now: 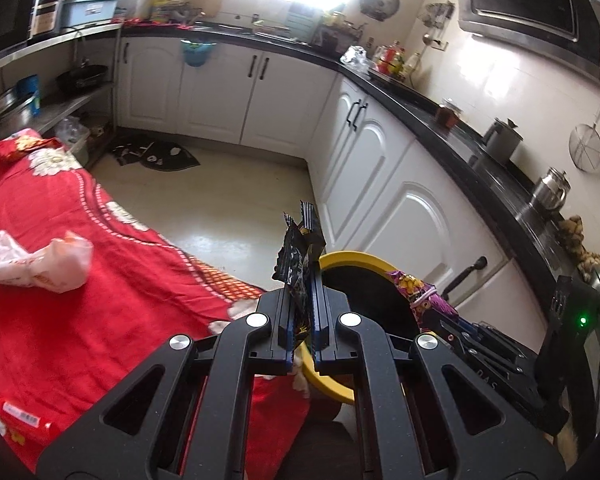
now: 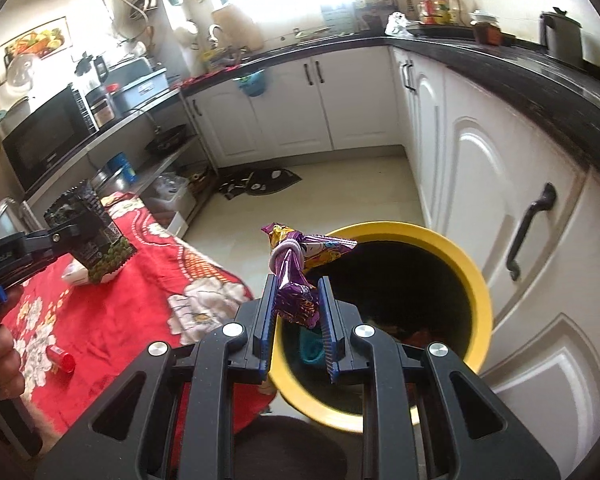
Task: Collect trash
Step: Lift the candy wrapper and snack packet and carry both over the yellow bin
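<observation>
My left gripper [image 1: 303, 276] is shut on a black snack wrapper [image 1: 298, 252], held upright near the rim of the yellow trash bin [image 1: 356, 258]. It also shows in the right wrist view [image 2: 88, 236], over the red cloth. My right gripper [image 2: 298, 284] is shut on a purple snack wrapper [image 2: 296, 276] tied with a white band, above the bin's [image 2: 476, 280] near rim. The purple wrapper [image 1: 420, 292] shows at the right in the left wrist view. The bin holds dark contents and something teal.
A table with a red flowered cloth [image 1: 80, 240] stands left of the bin. On it lie a crumpled white-and-orange bag [image 1: 40, 264], a red packet [image 1: 24, 416] and a red cap-like item [image 2: 62, 360]. White cabinets [image 2: 500, 184] and a black counter are to the right.
</observation>
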{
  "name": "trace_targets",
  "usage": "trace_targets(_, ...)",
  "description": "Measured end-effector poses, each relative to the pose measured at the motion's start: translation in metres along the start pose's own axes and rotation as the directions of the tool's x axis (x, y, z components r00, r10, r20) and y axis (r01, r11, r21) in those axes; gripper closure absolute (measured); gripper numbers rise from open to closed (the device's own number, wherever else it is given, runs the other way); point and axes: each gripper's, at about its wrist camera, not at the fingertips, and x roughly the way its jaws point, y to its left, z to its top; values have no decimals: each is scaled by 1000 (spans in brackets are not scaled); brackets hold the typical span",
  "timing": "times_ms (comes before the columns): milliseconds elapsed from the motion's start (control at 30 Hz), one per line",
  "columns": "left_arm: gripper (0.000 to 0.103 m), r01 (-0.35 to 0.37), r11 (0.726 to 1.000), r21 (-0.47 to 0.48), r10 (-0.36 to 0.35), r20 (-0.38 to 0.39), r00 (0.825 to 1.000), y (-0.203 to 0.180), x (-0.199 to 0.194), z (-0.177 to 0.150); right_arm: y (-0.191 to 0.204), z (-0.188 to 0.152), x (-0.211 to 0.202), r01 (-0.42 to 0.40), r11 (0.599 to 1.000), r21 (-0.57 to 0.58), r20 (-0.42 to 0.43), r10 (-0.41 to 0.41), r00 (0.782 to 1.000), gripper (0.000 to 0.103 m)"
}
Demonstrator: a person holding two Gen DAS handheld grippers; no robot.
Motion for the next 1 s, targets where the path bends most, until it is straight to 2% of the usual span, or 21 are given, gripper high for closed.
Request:
trace_targets(567,100,62,994,90,-56,-68,996,-47,43,-6,-37,-9,13,75,995,61,-36,-72,997,83)
trace_targets(1000,100,101,990,96,-87,-145,986,-62,80,-17,-58,-22,31,106,990,92,-93,-97,991,81)
